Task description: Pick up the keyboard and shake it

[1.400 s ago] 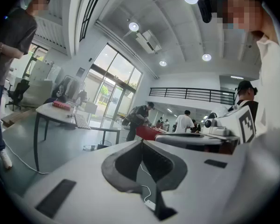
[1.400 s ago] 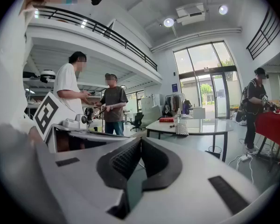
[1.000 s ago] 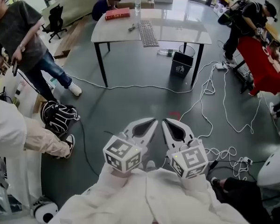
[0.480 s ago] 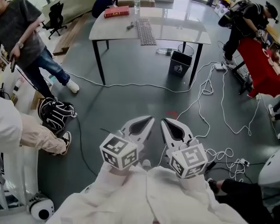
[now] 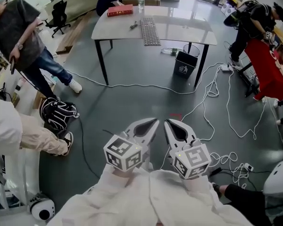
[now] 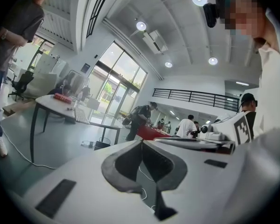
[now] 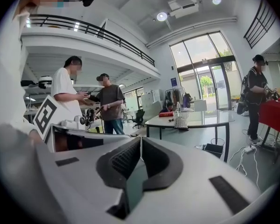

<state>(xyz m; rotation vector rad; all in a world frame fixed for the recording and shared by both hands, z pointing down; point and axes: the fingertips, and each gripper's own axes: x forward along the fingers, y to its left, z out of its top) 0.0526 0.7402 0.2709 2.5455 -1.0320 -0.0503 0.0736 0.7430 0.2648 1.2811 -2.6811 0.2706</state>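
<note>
A grey keyboard (image 5: 149, 31) lies lengthwise on the white table (image 5: 184, 32) far across the room; it also shows as a small shape on the table in the left gripper view (image 6: 81, 116) and the right gripper view (image 7: 179, 122). My left gripper (image 5: 155, 122) and right gripper (image 5: 167, 123) are held side by side close to my body, both shut and empty, several steps short of the table. Their tips nearly touch each other over the dark floor.
On the table lie a red book (image 5: 120, 11), a water bottle (image 5: 141, 1) and a small dark item (image 5: 133, 27). A black bin (image 5: 185, 64) stands under the table. White cables (image 5: 212, 93) trail over the floor. People stand at left (image 5: 23, 36) and right (image 5: 254, 27); a backpack (image 5: 56, 114) lies at left.
The table and keyboard have shifted slightly in the head view as I move across the floor; both grippers stay shut and side by side.
</note>
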